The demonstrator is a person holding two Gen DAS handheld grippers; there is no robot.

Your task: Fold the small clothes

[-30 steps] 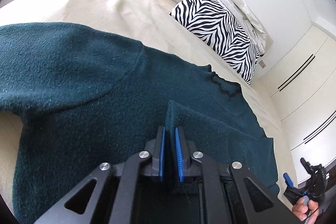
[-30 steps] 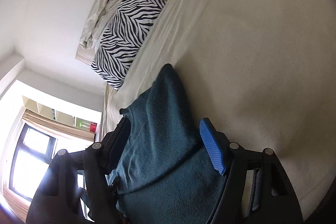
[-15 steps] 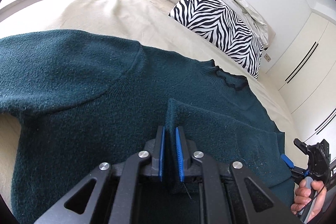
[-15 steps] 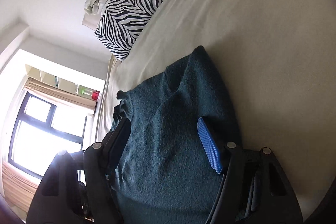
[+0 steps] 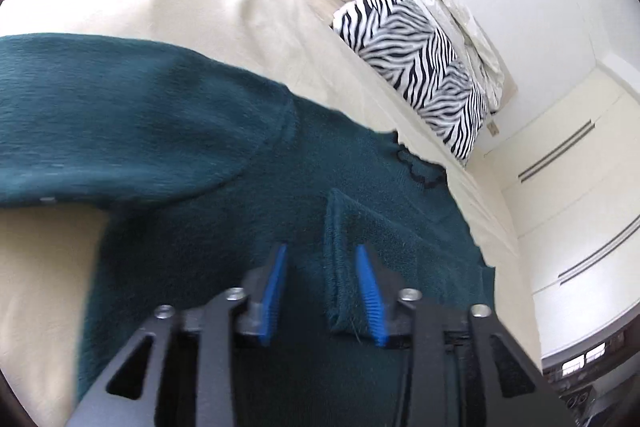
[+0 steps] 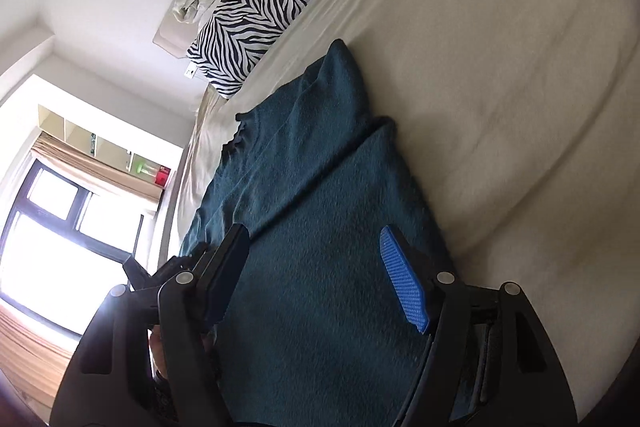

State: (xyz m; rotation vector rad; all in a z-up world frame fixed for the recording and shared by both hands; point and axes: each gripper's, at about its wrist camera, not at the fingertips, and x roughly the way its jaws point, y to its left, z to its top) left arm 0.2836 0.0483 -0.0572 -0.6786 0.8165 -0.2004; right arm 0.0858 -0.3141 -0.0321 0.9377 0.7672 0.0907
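Releasing the folded hem

Opening, the left claw (image 5: 322, 287) frees the dark green sweater (image 5: 168, 131), its fold between the pads. The right claw (image 6: 316, 275) hovers wide. The sweater lies mid-frame on the bed (image 6: 500, 87). Next, probably the sleeve.

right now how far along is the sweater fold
Early. Done: one sleeve of the teal sweater lies folded over its body. In hand: the left gripper is opening, a raised fold between its pads; the right gripper is open above the fabric. Left: the other sleeve and the final folds.
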